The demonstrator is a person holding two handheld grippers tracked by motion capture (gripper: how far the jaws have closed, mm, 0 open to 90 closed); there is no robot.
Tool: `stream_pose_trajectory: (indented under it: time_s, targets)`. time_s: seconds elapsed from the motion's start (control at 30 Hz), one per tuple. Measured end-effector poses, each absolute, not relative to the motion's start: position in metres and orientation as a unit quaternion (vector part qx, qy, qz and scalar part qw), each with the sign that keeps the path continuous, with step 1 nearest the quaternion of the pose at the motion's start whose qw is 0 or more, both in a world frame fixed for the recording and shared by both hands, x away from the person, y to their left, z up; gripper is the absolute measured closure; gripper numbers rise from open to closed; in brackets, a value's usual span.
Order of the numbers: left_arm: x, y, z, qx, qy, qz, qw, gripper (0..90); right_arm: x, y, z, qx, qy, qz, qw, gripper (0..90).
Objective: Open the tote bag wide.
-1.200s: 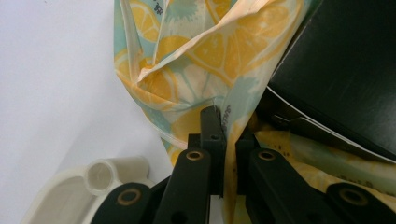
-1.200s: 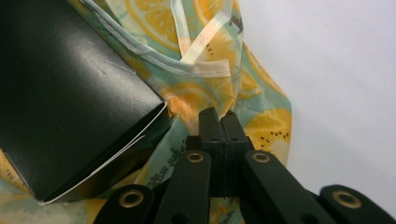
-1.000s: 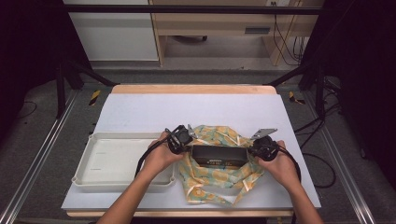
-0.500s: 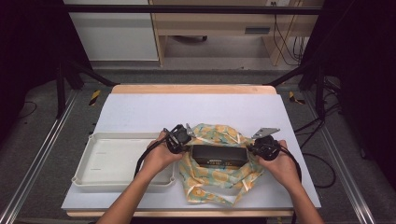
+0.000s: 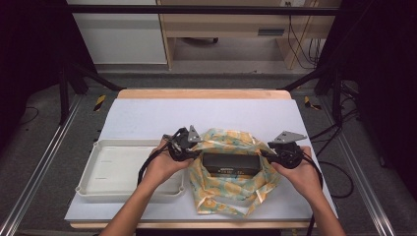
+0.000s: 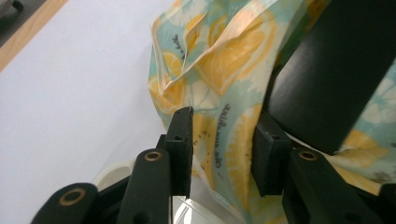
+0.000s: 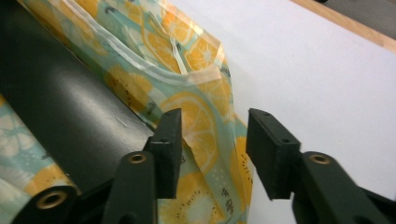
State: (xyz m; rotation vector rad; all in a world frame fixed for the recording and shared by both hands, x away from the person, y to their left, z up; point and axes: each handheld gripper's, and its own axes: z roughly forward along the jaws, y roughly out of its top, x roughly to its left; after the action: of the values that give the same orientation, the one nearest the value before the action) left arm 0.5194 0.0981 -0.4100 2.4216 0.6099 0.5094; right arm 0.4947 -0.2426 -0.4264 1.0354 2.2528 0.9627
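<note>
A black box [image 5: 231,163] lies on a crumpled cloth [image 5: 228,194] printed with yellow citrus slices on teal, at the front middle of the table. My left gripper [image 5: 195,154] sits at the box's left end. It is open, and a fold of the cloth [image 6: 223,140] hangs loose between its jaws [image 6: 224,135]; the black box [image 6: 336,70] is to the upper right. My right gripper [image 5: 266,155] is at the box's right end, also open [image 7: 212,130], with a raised edge of the cloth [image 7: 201,121] between its jaws and the box [image 7: 56,102] to the left.
A shallow white tray [image 5: 123,169] rests at the front left, touching the cloth's left side. The white mat [image 5: 206,115] covers the table [image 5: 201,93], with bare room behind the cloth. Cables trail from both grippers over the person's hands.
Both grippers have drawn slightly outward from the box's ends. The box and cloth lie much as before.
</note>
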Motion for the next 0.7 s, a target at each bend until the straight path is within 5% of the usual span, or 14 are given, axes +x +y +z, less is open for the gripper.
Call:
stream_pose_trajectory:
  time_s: [0.27, 0.7]
  targets:
    - [0.502, 0.102, -0.393, 0.899, 0.216, 0.207, 0.319, 59.5, 0.481, -0.238, -0.410, 0.363, 0.818, 0.367, 0.254, 50.3]
    - [0.455, 0.082, -0.404, 0.911, 0.164, 0.184, 0.331, 76.3, 0.430, -0.216, -0.429, 0.301, 0.851, 0.372, 0.216, 72.9]
